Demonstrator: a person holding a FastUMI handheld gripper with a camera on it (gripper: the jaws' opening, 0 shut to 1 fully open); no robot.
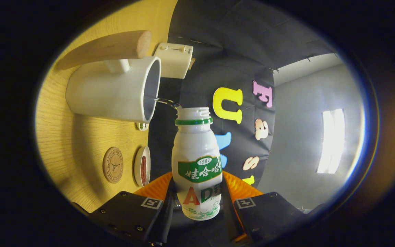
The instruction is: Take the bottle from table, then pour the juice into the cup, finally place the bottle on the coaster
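Observation:
My gripper [197, 200] is shut on a small white bottle [196, 161] with a green label and an open, capless neck. The whole view is rolled sideways, so the bottle is tipped over toward a white cup [115, 91] with a wooden handle [108, 48]. The bottle's mouth sits right at the cup's rim, and a thin clear stream [166, 102] runs from the mouth into the cup. A round wooden coaster [112, 165] lies on the yellow wooden table [63, 144], off to the side of the bottle and nearer the fingers than the cup.
A small round dish [142, 166] with something dark red in it lies beside the coaster. A cream box-shaped appliance [174, 60] stands beyond the cup against the black cloth wall. A grey room wall with a bright window [331, 140] is on the far side.

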